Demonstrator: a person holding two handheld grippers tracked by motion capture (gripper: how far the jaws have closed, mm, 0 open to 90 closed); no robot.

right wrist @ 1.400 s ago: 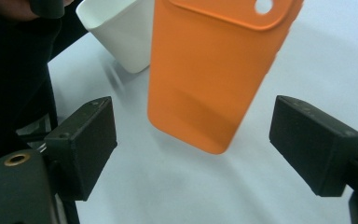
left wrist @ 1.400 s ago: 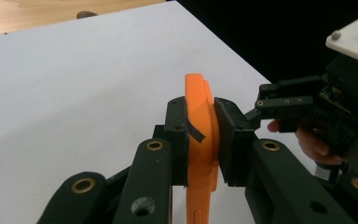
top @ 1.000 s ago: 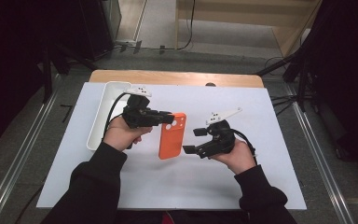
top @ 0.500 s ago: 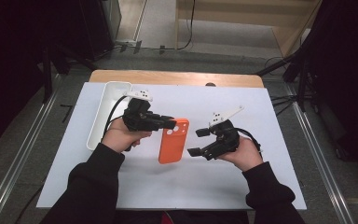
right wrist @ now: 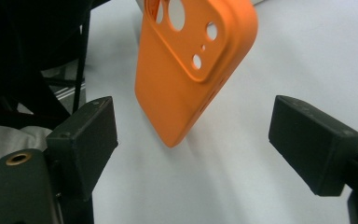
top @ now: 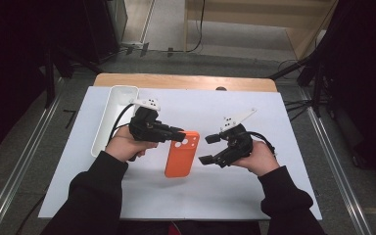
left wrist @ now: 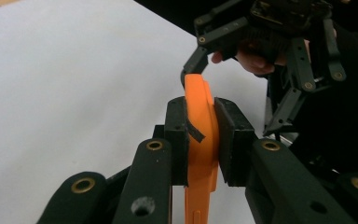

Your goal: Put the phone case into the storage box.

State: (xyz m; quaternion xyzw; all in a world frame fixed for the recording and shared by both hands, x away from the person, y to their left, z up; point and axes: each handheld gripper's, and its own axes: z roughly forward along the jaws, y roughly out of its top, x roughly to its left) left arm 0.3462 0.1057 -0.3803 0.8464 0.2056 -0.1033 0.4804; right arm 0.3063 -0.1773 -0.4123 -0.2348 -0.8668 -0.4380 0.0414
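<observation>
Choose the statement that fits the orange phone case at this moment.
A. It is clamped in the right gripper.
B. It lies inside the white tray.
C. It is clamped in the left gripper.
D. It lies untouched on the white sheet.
C: the left gripper has both pads pressed on the orange phone case, while the right gripper stands open short of it.

Even overhead light makes the white table sheet [top: 254, 186] bright, while the surrounding room stays dark. Shadows are soft and short. The high view is slightly soft. In the left gripper view the near jaws blur; the case [right wrist: 191, 70] looks sharp, glare-free.
</observation>
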